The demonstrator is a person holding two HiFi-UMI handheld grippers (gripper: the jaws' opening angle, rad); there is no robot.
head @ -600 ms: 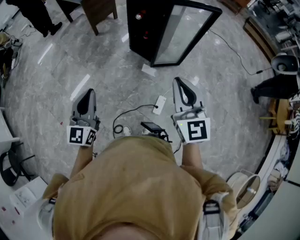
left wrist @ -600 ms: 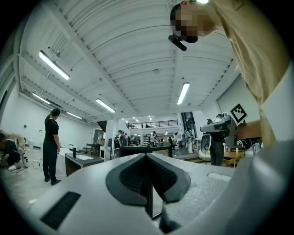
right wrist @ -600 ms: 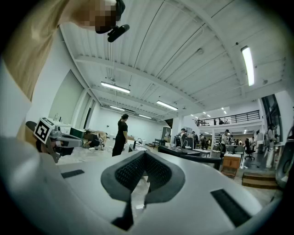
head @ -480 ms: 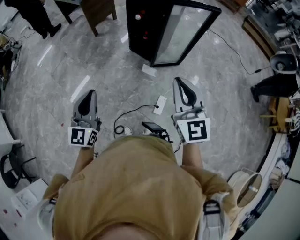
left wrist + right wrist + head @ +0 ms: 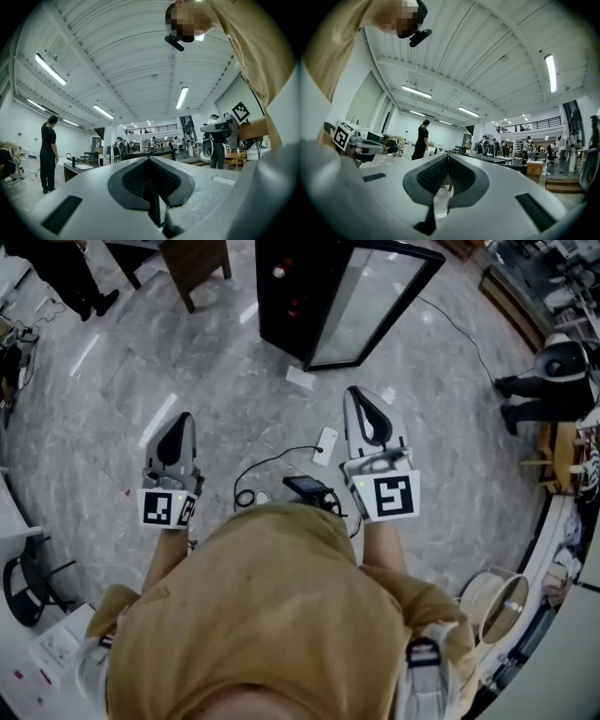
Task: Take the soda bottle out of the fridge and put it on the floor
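The black fridge point(image 5: 281, 296) stands on the floor ahead of me, its glass door point(image 5: 361, 306) swung open to the right. Small red and pale spots show in its dark inside; I cannot make out a soda bottle. My left gripper point(image 5: 177, 419) is held level in front of my body, jaws shut and empty, well short of the fridge. My right gripper point(image 5: 360, 393) is level too, shut and empty, below the door's lower edge. In the left gripper view the left gripper point(image 5: 150, 160) has its pads together, and the right gripper point(image 5: 447, 157) shows the same in the right gripper view.
On the marble floor between the grippers lie a white adapter point(image 5: 324, 444) with a black cable and a black device point(image 5: 306, 490). A white sheet point(image 5: 300, 379) lies before the fridge. A wooden furniture piece point(image 5: 195, 261) and a standing person point(image 5: 70, 268) are far left.
Both grippers stay shut at nearly the same place. The head view has shifted slightly, so the fridge and the right-hand clutter sit a little higher in the picture.
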